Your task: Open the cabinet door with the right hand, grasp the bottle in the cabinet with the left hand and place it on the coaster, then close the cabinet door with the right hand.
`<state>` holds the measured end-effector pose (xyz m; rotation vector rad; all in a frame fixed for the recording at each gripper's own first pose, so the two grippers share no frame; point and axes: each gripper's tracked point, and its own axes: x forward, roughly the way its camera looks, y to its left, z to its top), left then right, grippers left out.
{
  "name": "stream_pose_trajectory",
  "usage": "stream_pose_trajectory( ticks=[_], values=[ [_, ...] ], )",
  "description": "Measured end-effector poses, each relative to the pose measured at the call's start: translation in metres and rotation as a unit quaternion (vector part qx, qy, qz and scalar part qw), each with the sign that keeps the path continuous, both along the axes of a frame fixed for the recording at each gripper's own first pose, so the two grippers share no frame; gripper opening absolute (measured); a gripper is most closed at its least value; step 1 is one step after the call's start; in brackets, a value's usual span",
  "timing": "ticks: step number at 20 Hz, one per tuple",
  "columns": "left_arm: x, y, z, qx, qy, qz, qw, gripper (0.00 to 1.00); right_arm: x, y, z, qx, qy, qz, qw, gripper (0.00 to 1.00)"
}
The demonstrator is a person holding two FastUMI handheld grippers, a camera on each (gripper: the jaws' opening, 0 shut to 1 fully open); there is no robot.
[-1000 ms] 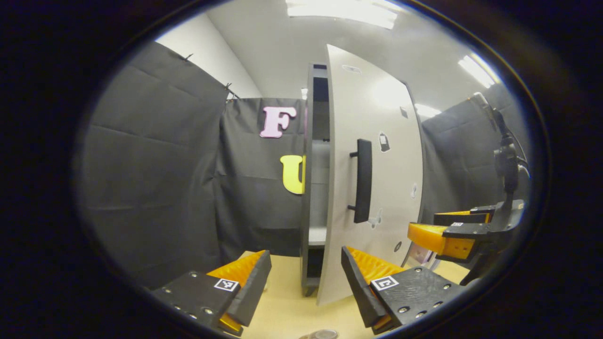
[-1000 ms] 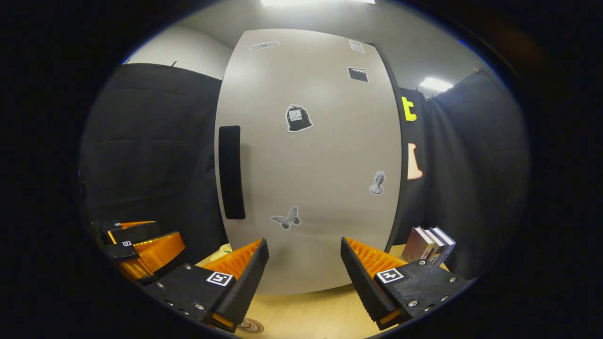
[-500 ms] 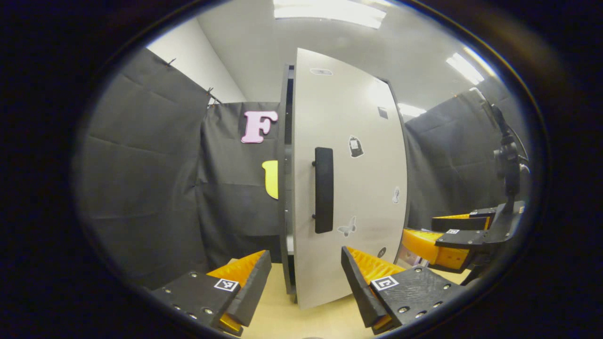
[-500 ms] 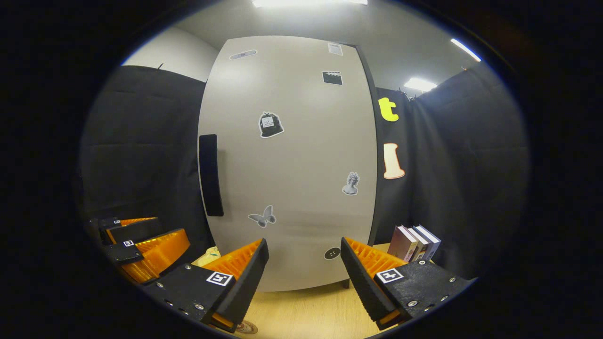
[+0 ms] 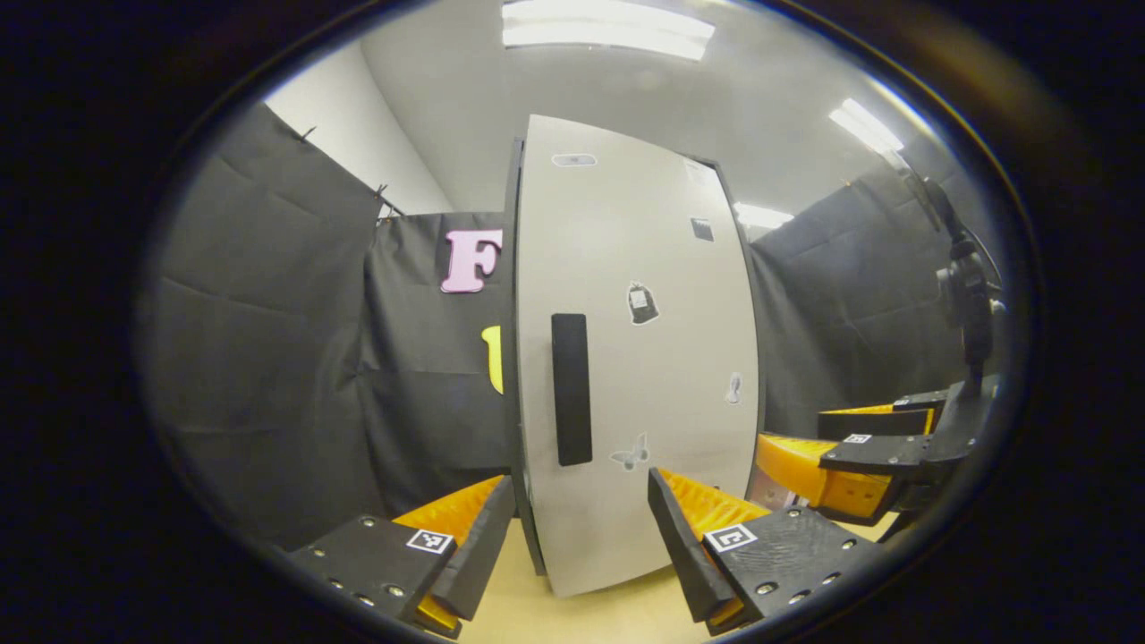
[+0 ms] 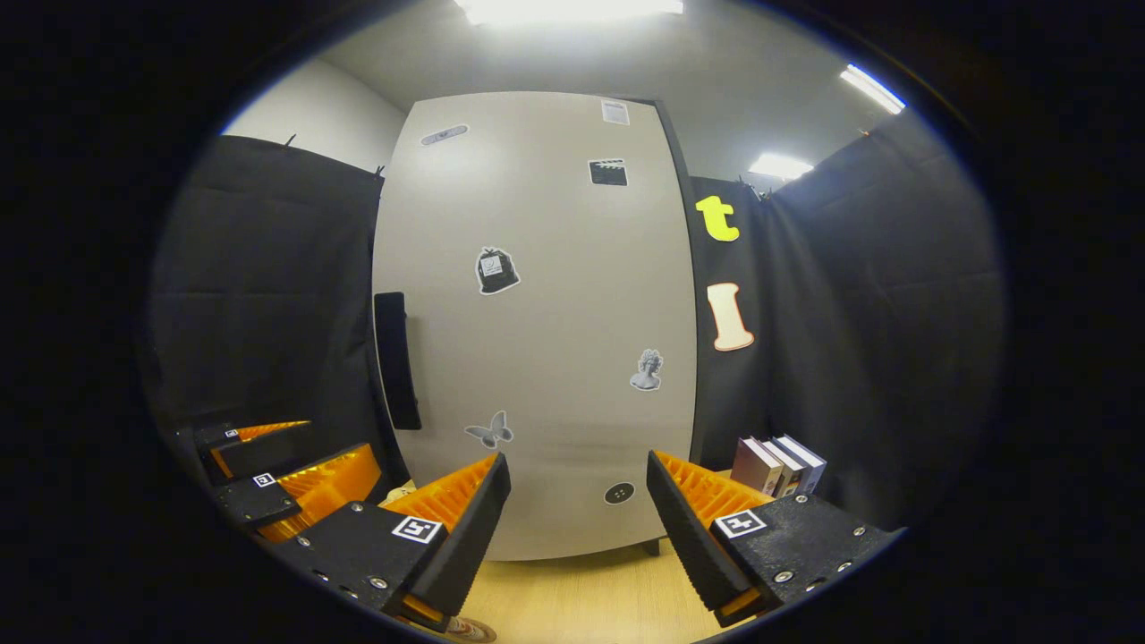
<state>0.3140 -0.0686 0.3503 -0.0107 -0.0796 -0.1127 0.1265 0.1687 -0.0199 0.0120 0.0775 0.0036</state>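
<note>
The tall cabinet's pale door (image 5: 644,376) (image 6: 537,313) with small stickers looks shut against the dark cabinet body (image 5: 513,358). Its black upright handle (image 5: 571,389) (image 6: 396,360) sits near the door's left edge. My left gripper (image 5: 581,537) is open and holds nothing, a short way in front of the door's lower part. My right gripper (image 6: 580,528) is open too, facing the door's lower middle and apart from it. The right gripper (image 5: 859,447) also appears at the right of the left gripper view, and the left gripper (image 6: 277,474) at the lower left of the right gripper view.
The cabinet stands on a light wooden tabletop (image 6: 590,599). A few books (image 6: 776,463) stand upright to the right of the cabinet. A small round thing (image 6: 467,631) peeks out at the bottom edge under my right gripper. Black cloth walls surround the booth.
The door has swung from ajar to shut, hiding the shelves. Both grippers have drawn back a little from the cabinet and stayed open.
</note>
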Motion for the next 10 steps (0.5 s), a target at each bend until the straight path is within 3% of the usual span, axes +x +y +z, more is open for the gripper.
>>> stream_pose_trajectory(
  ticks=[7, 10],
  values=[
    [0.007, -0.024, -0.001, -0.045, 0.001, -0.053, 0.998, 0.86, 0.001, 0.002, -0.002, -0.008, -0.002, 0.004, 1.000, 0.95],
    [0.011, -0.028, 0.000, -0.037, 0.003, -0.065, 0.997, 0.91, 0.002, 0.001, 0.000, -0.002, -0.003, 0.001, 1.000, 0.95]
  ],
)
